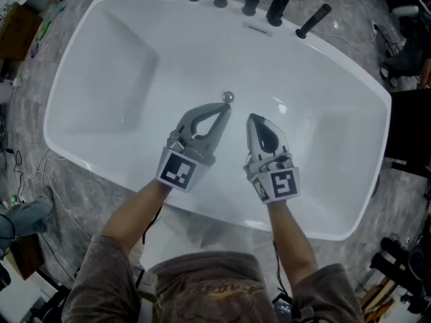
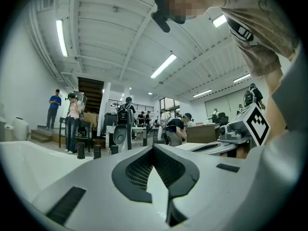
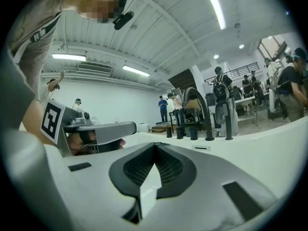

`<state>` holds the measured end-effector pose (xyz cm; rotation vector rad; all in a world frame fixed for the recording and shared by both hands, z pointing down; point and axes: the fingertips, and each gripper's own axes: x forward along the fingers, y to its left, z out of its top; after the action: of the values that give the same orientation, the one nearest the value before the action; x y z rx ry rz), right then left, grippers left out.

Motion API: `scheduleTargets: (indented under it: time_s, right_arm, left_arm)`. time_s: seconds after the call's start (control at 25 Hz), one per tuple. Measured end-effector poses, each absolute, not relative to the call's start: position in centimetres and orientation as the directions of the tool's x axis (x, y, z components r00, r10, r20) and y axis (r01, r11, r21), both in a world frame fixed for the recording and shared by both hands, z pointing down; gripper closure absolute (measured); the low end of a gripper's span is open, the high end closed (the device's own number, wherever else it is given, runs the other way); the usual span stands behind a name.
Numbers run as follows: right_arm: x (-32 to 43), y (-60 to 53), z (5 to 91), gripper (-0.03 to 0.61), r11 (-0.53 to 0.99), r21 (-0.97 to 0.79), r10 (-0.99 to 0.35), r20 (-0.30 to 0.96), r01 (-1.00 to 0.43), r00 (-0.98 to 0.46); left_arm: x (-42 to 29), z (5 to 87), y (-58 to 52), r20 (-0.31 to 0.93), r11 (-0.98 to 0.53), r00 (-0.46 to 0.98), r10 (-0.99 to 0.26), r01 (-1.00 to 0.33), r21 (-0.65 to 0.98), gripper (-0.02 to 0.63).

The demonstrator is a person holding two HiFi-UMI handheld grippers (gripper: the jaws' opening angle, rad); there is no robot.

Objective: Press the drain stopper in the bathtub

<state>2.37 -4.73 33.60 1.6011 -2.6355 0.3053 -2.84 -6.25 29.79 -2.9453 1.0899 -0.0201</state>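
both left gripper [image 1: 224, 110] and right gripper [image 1: 250, 118] closed; one drain stopper [image 1: 228, 97].

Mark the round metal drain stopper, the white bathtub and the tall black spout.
round metal drain stopper [image 1: 228, 97]: head view, centre of its shiny cap.
white bathtub [image 1: 101, 99]: head view, bare left inner wall.
tall black spout [image 1: 281, 2]: head view, middle of its stem.

Left claw [image 1: 225, 108] and right claw [image 1: 251, 118]: light grey plastic, tapered jaws, dark ribbed pads [image 2: 139, 170] inside. Each has a white cube [image 1: 180, 169] with black square markers at the back. Person wears a brown-grey short-sleeved shirt [image 1: 202, 288] with faint print.
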Motion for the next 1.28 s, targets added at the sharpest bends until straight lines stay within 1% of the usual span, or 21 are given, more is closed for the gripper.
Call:
scheduleTargets:
  time_s: [0.44, 0.96, 1.28]
  right_arm:
    - [1.1, -7.4, 39.8, 0.578, 0.450, -0.151, -0.871, 0.145, -0.880, -0.470]
    - [2.0, -10.8, 46.6, 0.578, 0.415, -0.152, -0.884, 0.165, -0.897, -0.437]
    - [2.4, -11.9, 51.7, 0.578, 0.392, -0.154, -0.888, 0.194, -0.907, -0.417]
  left_arm:
    - [-2.7, 35.4, -8.9, -0.045, -0.784, 0.783, -0.621, -0.621, 0.001, 0.611]
    - [-1.9, 43.4, -11.6, -0.017, -0.821, 0.821, -0.571, -0.571, 0.008, 0.611]
    - [-1.9, 48.1, -13.6, -0.025, -0.804, 0.804, -0.595, -0.595, 0.005, 0.611]
